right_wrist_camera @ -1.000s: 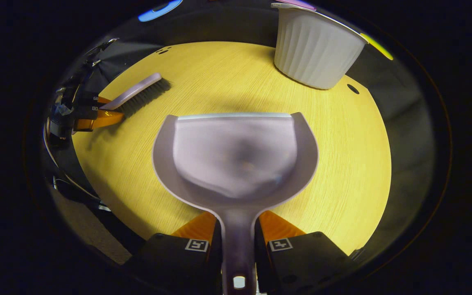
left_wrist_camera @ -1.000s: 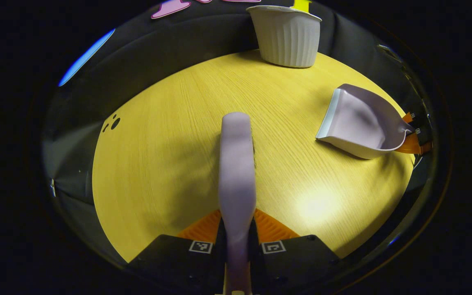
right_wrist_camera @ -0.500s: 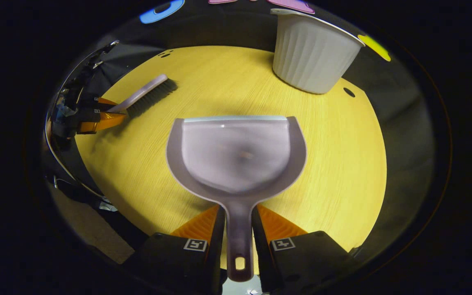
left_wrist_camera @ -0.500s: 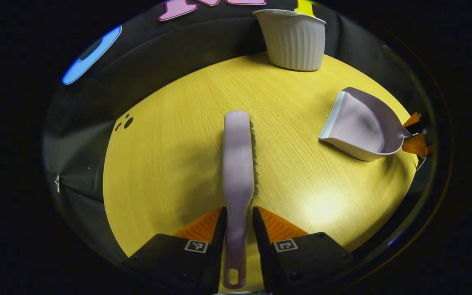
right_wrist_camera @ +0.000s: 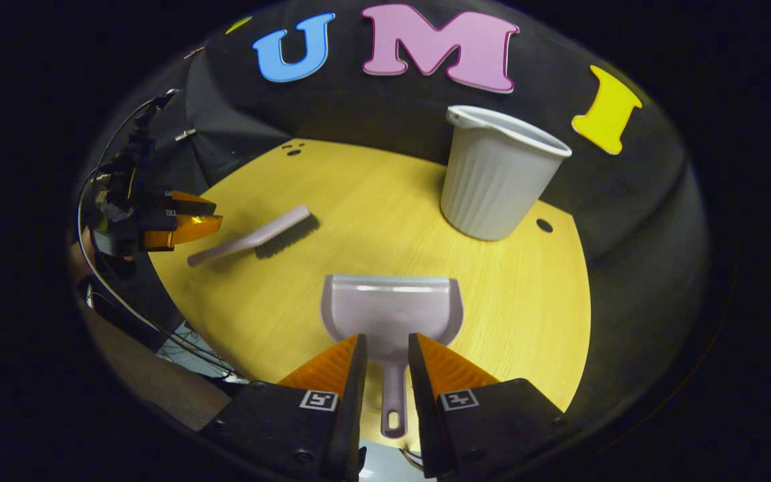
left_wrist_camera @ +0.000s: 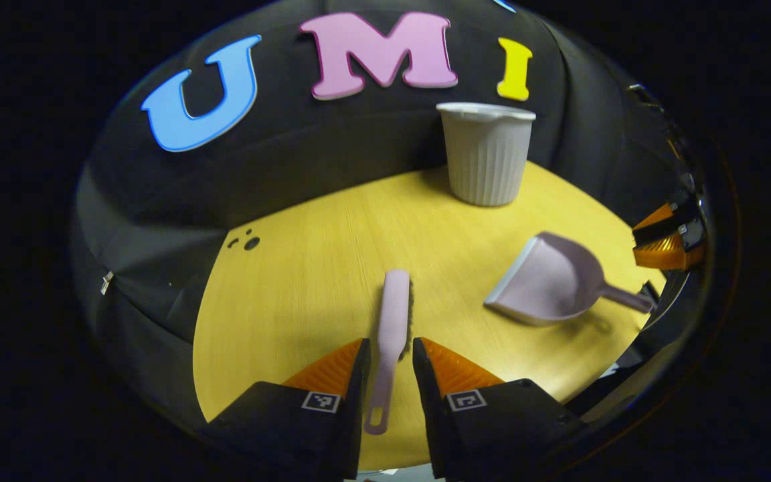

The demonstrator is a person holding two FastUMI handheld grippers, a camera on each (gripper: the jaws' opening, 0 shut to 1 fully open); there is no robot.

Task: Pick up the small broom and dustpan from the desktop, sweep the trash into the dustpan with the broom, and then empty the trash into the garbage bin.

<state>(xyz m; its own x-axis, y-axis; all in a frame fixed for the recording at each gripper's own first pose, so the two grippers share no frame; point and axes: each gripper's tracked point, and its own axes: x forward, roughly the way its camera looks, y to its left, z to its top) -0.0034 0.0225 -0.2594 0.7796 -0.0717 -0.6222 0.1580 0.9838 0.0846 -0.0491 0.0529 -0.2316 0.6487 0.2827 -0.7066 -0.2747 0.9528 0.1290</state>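
Observation:
The pale lilac broom [left_wrist_camera: 392, 321] lies flat on the yellow round table [left_wrist_camera: 305, 294], its handle pointing back between the fingers of my left gripper [left_wrist_camera: 389, 355], which is open and raised above it. The matching dustpan [right_wrist_camera: 392, 311] rests on the table, mouth facing away, handle running under my open right gripper [right_wrist_camera: 385, 351]. In the right gripper view the broom [right_wrist_camera: 251, 237] lies at the left, with the left gripper [right_wrist_camera: 158, 221] just beyond its handle. In the left gripper view the dustpan [left_wrist_camera: 549, 281] is at the right, near the right gripper [left_wrist_camera: 666, 237].
A white ribbed garbage bin [left_wrist_camera: 486, 154] stands upright at the table's far edge, also seen as the bin [right_wrist_camera: 496, 177] behind the dustpan. Small dark holes [left_wrist_camera: 248, 242] mark the tabletop at the left. Cables [right_wrist_camera: 124, 281] hang off the table's left side.
Both grippers have opened, let go of the broom and dustpan handles, and drawn back and up from the table. Broom and dustpan now lie loose on the tabletop.

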